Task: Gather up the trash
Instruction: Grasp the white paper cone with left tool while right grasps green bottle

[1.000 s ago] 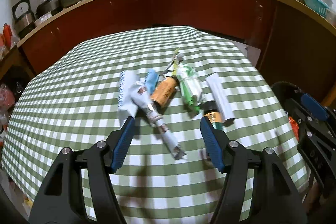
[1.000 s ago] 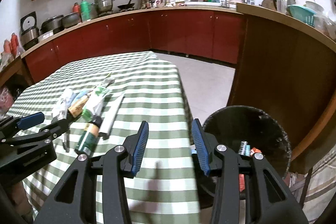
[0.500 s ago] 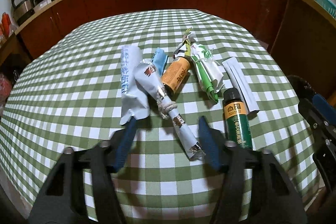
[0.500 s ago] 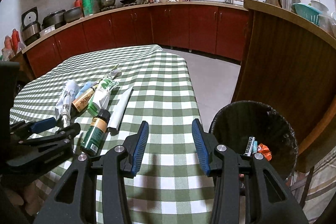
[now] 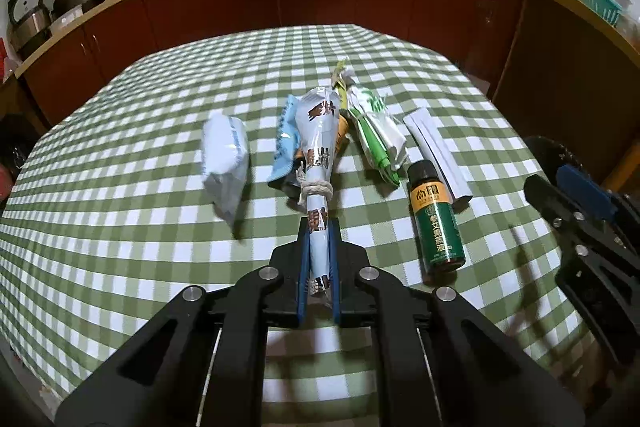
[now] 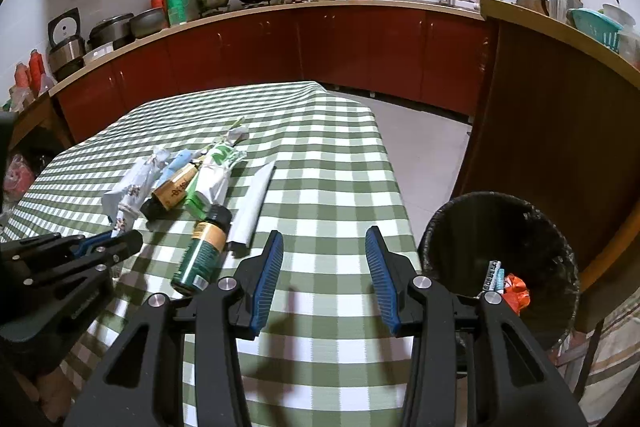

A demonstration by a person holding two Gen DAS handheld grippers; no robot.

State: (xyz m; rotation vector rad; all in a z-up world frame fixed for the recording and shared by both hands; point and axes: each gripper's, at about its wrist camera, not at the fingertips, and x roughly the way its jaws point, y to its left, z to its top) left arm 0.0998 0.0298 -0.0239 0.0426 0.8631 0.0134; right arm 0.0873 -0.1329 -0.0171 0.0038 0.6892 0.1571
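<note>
Left tool point(image 5: 319, 259) is clamped on the near end of the tied wrapper roll point(image 5: 318, 143), long axis pointing far, while right tool point(image 6: 324, 277), fingers apart, hovers nearer the black bin point(image 6: 452, 227) at the desk's point(image 6: 340, 163) right.

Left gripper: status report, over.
Left gripper shut on tied wrapper. Right gripper open, empty. Bin beside table, path clear.
</note>
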